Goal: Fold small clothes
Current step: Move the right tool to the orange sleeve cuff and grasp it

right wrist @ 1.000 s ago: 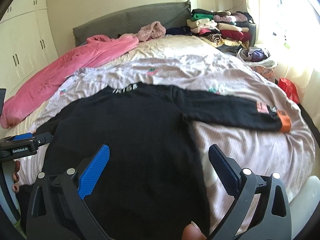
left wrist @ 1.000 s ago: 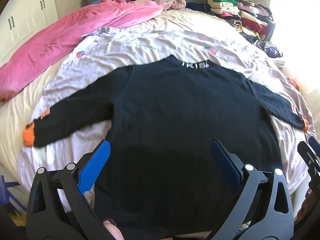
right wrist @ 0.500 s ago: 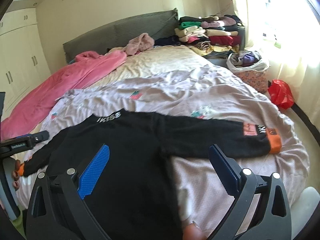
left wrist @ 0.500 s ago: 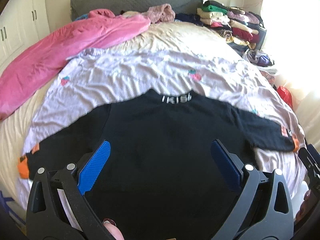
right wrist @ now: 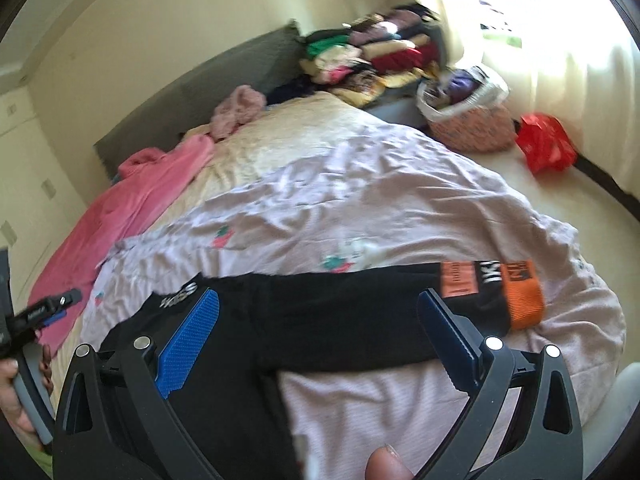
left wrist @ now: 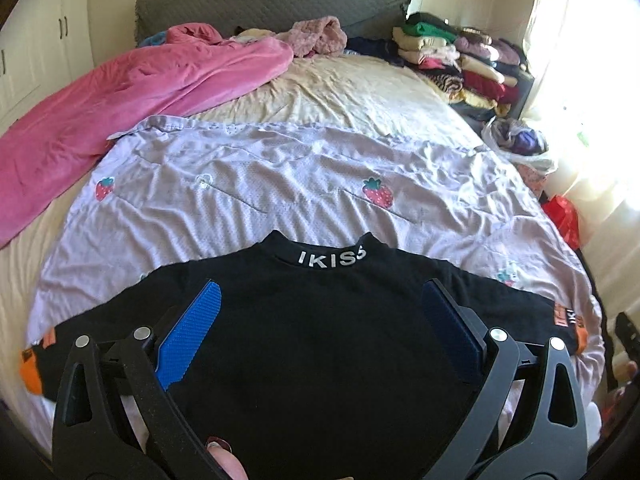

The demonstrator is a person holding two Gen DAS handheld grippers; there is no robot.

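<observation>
At nine o'clock in the left wrist view a pink blanket (left wrist: 132, 96) lies bunched along the edge of the bed (left wrist: 360, 92). Toward the middle, a lilac strawberry-print sheet (left wrist: 280, 188) covers the mattress, and on it the black top (left wrist: 320, 320) lies flat at six o'clock, collar toward twelve with white lettering, both sleeves stretched out sideways and ending in orange cuffs. The left gripper (left wrist: 320, 332) hangs over the top's chest with its blue-padded jaws spread wide, holding nothing. At two o'clock a stack of folded clothes (left wrist: 452, 60) sits by the headboard (left wrist: 256, 4).

In the right wrist view the left gripper shows at nine o'clock, held in a hand (right wrist: 20, 400). The right gripper (right wrist: 320, 340) hovers over the top's right sleeve (right wrist: 360, 312), jaws equally wide apart and empty; whether the pads touch cloth I cannot tell. The orange cuff (right wrist: 524, 296) lies at three o'clock. A basket (right wrist: 468, 120) and a red bag (right wrist: 544, 144) sit on the floor at one o'clock.
</observation>
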